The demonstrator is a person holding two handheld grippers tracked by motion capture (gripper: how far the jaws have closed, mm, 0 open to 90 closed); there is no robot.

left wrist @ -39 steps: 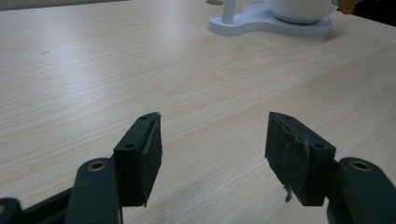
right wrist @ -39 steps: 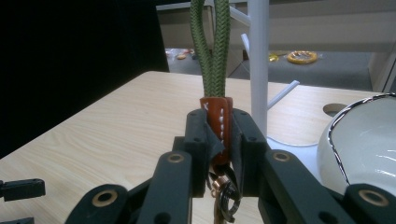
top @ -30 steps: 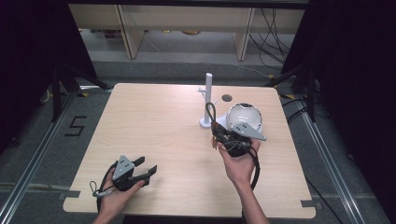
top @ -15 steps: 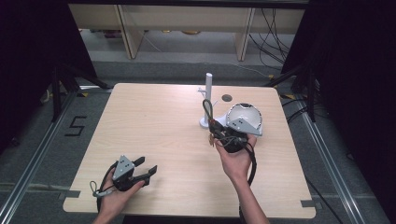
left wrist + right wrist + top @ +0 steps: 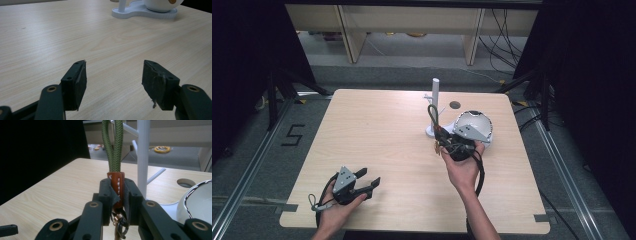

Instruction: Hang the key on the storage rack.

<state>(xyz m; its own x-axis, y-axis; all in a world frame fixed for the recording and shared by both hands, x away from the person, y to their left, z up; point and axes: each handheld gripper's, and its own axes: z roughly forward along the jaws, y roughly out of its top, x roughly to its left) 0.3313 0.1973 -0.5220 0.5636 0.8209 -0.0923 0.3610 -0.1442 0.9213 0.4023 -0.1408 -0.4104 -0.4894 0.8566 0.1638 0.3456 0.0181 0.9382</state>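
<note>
My right gripper (image 5: 117,202) has its jaws closed on the keychain strap (image 5: 115,183) beside the white stand (image 5: 143,157), while my left gripper (image 5: 113,77) rests open on the desk (image 5: 75,32).

One worktop (image 5: 377,140) carries one white stand (image 5: 435,107), one white bowl (image 5: 472,125) and one green cord keyring (image 5: 113,157). Two hand-held grippers: left hand-held gripper (image 5: 367,181), right hand-held gripper (image 5: 443,141).

I can't see the top of the green cord loop (image 5: 113,142); the right gripper view's upper edge crops it.
</note>
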